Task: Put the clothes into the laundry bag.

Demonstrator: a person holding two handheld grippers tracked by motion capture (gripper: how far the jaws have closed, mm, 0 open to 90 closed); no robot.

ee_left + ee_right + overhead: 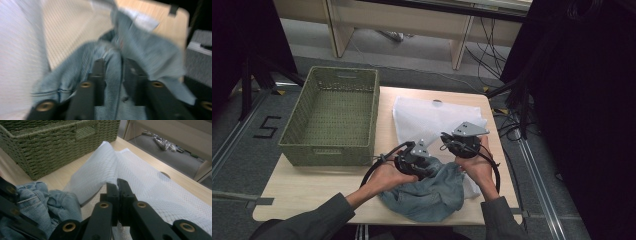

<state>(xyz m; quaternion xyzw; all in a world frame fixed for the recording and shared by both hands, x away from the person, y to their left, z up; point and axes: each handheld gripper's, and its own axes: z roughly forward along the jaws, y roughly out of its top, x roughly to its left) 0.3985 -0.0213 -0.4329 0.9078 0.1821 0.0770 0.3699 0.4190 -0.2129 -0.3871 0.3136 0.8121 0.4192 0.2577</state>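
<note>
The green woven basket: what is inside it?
The green woven basket looks empty in the high view: its woven floor and inner walls show bare. The strip of floor just behind its near wall is hidden by that wall.

Our right tool (119, 185) has its two black jaws pressed together on the lifted edge of a white mesh bag (155, 187), which rises into a fold above the jaws and spreads away to the right over the light wooden counter (57, 178). A crumpled pair of blue jeans (47, 202) lies at lower left, touching the bag. Behind stands a green woven basket (55, 145), with grey floor (175, 157) beyond the counter's edge.
</note>
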